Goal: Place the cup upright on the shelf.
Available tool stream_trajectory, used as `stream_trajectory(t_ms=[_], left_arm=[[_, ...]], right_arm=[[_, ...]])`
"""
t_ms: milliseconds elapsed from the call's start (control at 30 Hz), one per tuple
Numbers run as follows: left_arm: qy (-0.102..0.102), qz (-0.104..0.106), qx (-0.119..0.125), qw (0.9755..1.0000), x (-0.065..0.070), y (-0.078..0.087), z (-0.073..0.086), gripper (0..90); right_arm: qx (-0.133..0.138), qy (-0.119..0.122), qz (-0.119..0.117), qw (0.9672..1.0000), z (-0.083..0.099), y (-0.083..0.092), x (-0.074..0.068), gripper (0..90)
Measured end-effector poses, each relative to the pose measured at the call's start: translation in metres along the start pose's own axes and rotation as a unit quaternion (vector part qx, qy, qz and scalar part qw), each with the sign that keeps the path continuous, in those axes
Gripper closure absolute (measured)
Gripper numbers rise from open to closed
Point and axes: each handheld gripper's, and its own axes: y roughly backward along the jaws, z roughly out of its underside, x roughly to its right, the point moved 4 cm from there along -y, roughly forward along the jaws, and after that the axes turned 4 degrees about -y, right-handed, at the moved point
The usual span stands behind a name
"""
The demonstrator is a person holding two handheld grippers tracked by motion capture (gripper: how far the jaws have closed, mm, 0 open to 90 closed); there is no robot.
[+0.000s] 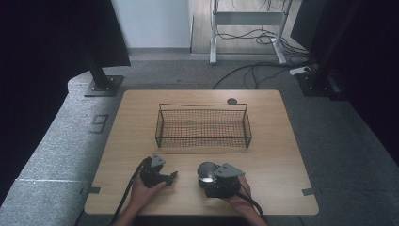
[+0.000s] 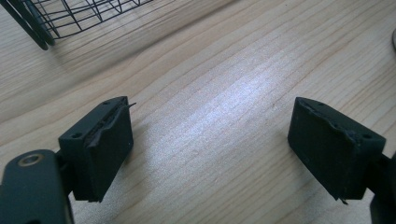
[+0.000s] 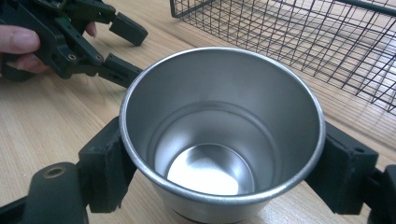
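Plainly, the right gripper (image 3: pixel 224 163) has its two jaws clamped on the outside of a bare steel cup (image 3: pixel 222 135), which stands upright on the wooden table (image 1: pixel 277 141) near the person's edge, in front of the wire basket (image 1: pixel 203 126). No brand, label or lettering shows on the cup. Just beside it, the left gripper (image 2: pixel 210 149) rests with jaws spread wide, nothing between them.

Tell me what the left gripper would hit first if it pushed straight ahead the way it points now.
Judging by the high view, the open left gripper points across the wooden table toward the shiny steel cup held in the right gripper; probably that cup, though depth is unclear.
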Motion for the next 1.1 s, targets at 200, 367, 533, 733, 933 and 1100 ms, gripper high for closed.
stream_trajectory(t_ms=[200, 367, 533, 733, 933, 1100], left_arm=[[-0.001, 0.0, 0.0, 1.0, 0.0, 0.0, 0.0, 13.9], [0.0, 0.0, 0.0, 1.0, 0.0, 0.0, 0.0, 13.9], [-0.001, 0.0, 0.0, 1.0, 0.0, 0.0, 0.0, 13.9], [-0.001, 0.0, 0.0, 1.0, 0.0, 0.0, 0.0, 14.0], [-0.001, 0.0, 0.0, 1.0, 0.0, 0.0, 0.0, 14.0], [0.0, 0.0, 0.0, 1.0, 0.0, 0.0, 0.0, 14.0]], right_arm=[[0.001, 0.002, -0.003, 1.0, 0.0, 0.001, 0.0, 18.4], [0.01, -0.002, -0.007, 0.9999, -0.002, 0.005, 0.001, 18.4], [0.014, -0.013, -0.009, 0.9998, -0.004, 0.008, 0.005, 18.4], [0.027, -0.016, -0.007, 0.9995, -0.009, 0.014, 0.008, 18.4], [0.034, -0.018, -0.009, 0.9992, -0.011, 0.019, 0.01, 18.4], [0.038, -0.021, -0.008, 0.999, -0.013, 0.022, 0.013, 18.4]])
